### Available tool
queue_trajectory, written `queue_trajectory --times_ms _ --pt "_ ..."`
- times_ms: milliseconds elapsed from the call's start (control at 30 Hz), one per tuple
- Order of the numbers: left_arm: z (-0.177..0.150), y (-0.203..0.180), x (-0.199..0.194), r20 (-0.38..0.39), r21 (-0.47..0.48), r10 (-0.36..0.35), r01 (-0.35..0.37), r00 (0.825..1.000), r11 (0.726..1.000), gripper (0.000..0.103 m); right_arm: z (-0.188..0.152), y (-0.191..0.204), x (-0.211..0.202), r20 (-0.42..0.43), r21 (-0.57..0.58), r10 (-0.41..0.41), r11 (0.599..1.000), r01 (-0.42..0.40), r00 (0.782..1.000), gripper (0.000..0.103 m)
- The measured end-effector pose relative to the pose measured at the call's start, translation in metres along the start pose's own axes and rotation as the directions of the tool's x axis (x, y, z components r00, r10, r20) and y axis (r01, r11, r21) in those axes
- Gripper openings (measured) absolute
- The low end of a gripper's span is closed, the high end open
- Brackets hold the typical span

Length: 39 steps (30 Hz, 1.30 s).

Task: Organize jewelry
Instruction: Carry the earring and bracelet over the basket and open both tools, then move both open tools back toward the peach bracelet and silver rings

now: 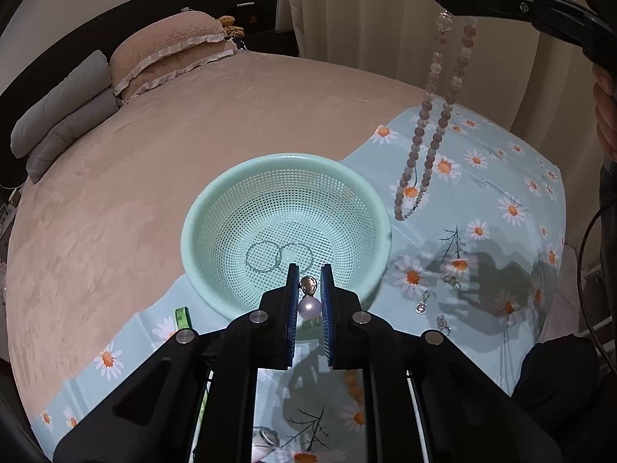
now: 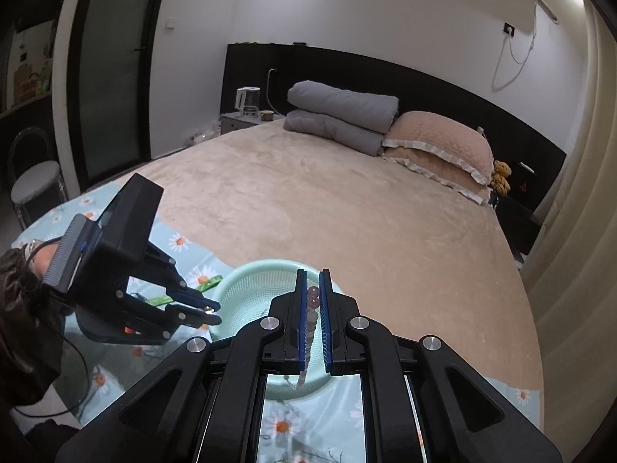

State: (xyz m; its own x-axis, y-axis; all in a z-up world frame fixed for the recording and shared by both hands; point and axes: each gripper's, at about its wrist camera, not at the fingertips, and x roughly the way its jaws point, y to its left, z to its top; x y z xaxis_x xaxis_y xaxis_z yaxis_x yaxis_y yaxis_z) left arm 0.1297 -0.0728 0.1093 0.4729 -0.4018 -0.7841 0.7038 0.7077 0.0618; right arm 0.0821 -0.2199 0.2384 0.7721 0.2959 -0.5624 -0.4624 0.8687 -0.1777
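A mint-green perforated basket (image 1: pixel 231 193) sits on a daisy-print cloth on the bed and holds two thin hoop rings (image 1: pixel 264 256). My left gripper (image 1: pixel 309 289) is shut on a pearl drop earring (image 1: pixel 308 303) just over the basket's near rim. My right gripper (image 2: pixel 313 289) is shut on a pink bead necklace (image 2: pixel 312 297). In the left wrist view the necklace (image 1: pixel 428 146) hangs from it, high and right of the basket. The basket also shows in the right wrist view (image 2: pixel 246 289), with the left gripper (image 2: pixel 210 310) at its left rim.
Small silver charms (image 1: pixel 424 303) lie on the daisy cloth (image 1: pixel 501 208) right of the basket. A green clip (image 1: pixel 183 318) lies at its left. Pillows (image 2: pixel 435 146) and folded grey quilts (image 2: pixel 339 115) are at the bed's head. Curtains hang at the right.
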Motion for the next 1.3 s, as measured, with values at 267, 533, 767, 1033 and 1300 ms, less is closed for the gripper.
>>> queue_trajectory --times_ms 267,533,767,1033,1300 --pt "-0.004 0.011 0.055 -0.071 -0.005 0.002 -0.002 0.997 1.0 0.013 -0.032 0.003 0.088 -0.123 0.032 0.039 0.999 -0.036 0.992 0.008" --pt "-0.027 0.012 0.022 0.006 0.052 0.167 -0.168 0.986 0.984 0.098 -0.048 -0.009 0.088 -0.091 0.006 -0.138 0.99 0.139 0.986 0.077" --pt "-0.043 0.005 -0.02 -0.002 0.059 0.214 -0.213 0.977 0.975 0.097 -0.04 -0.023 0.041 -0.051 0.075 -0.166 0.983 0.17 0.985 0.085" --pt "-0.06 -0.023 -0.054 -0.05 0.088 0.227 -0.222 0.973 0.971 0.097 -0.043 -0.004 -0.004 -0.025 0.083 -0.111 0.99 0.112 0.994 0.085" --pt "-0.076 -0.061 -0.065 -0.081 0.13 0.216 -0.204 0.973 0.97 0.097 -0.062 0.005 -0.035 -0.027 0.068 -0.079 0.994 0.081 0.997 0.086"
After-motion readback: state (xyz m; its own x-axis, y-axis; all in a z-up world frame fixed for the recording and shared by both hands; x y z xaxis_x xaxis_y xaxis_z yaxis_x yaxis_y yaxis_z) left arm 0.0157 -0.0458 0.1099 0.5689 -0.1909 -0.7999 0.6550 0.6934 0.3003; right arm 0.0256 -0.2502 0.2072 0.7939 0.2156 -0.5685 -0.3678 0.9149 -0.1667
